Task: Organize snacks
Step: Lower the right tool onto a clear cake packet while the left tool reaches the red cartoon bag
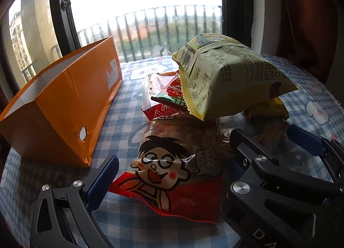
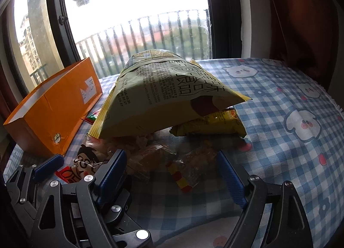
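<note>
A pile of snack bags lies on the checked tablecloth. A red bag with a cartoon boy (image 1: 172,174) lies nearest, between the jaws of my open left gripper (image 1: 169,174). A pale green bag (image 1: 228,80) rests on top of the pile; it also shows in the right wrist view (image 2: 163,97). Beneath it are red-green packets (image 1: 163,97) and a yellow bag (image 2: 210,125). My right gripper (image 2: 172,172) is open around clear packets of brown snacks (image 2: 172,161). It also shows in the left wrist view (image 1: 275,142). An open orange box (image 1: 64,101) stands at the left.
The blue checked tablecloth (image 2: 279,118) with bear prints covers the table. A window with railings (image 1: 150,28) is behind the table. A dark red curtain (image 2: 301,11) hangs at the right. The left gripper shows at the lower left of the right wrist view (image 2: 81,161).
</note>
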A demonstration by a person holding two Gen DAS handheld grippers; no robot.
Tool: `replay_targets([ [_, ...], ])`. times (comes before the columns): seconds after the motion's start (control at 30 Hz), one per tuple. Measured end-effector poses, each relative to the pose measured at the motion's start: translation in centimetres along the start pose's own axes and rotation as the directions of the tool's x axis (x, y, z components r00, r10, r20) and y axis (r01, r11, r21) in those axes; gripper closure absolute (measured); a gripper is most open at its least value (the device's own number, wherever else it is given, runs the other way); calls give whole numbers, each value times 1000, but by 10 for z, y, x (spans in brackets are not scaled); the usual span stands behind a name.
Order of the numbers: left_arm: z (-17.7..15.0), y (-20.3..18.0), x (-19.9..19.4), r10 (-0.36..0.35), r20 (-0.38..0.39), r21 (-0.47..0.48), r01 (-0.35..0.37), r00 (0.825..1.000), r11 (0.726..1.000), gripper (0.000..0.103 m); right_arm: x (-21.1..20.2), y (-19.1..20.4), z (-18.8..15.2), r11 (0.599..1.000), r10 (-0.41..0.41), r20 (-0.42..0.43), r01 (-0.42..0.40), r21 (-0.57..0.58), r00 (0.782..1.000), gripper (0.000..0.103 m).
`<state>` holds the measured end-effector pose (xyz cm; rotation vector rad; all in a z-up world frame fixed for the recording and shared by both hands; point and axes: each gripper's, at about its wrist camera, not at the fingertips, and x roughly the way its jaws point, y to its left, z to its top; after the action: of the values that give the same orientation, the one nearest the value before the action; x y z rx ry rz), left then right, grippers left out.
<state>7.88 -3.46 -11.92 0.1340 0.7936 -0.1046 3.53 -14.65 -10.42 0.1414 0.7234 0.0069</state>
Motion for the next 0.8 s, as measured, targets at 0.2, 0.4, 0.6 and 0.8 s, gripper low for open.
replay_targets([
  [0.2, -1, 7, 16, -23, -73, -12, 22, 997, 1000, 13, 14, 3, 4, 1000, 7, -40, -7, 6, 999, 26],
  [0.4, -3, 14, 18, -52, -83, -23, 50, 995, 998, 15, 27, 15, 8, 1000, 15, -71, -17, -24, 997, 37],
  [0.6, -4, 15, 18, -42, -83, -13, 41, 996, 999, 16, 46, 27, 3, 998, 1, -149, -9, -57, 989, 56],
  [0.8, -8, 14, 12, -52, -80, 12, 53, 995, 998, 22, 45, 28, 0, 998, 12, -155, -21, -54, 988, 69],
])
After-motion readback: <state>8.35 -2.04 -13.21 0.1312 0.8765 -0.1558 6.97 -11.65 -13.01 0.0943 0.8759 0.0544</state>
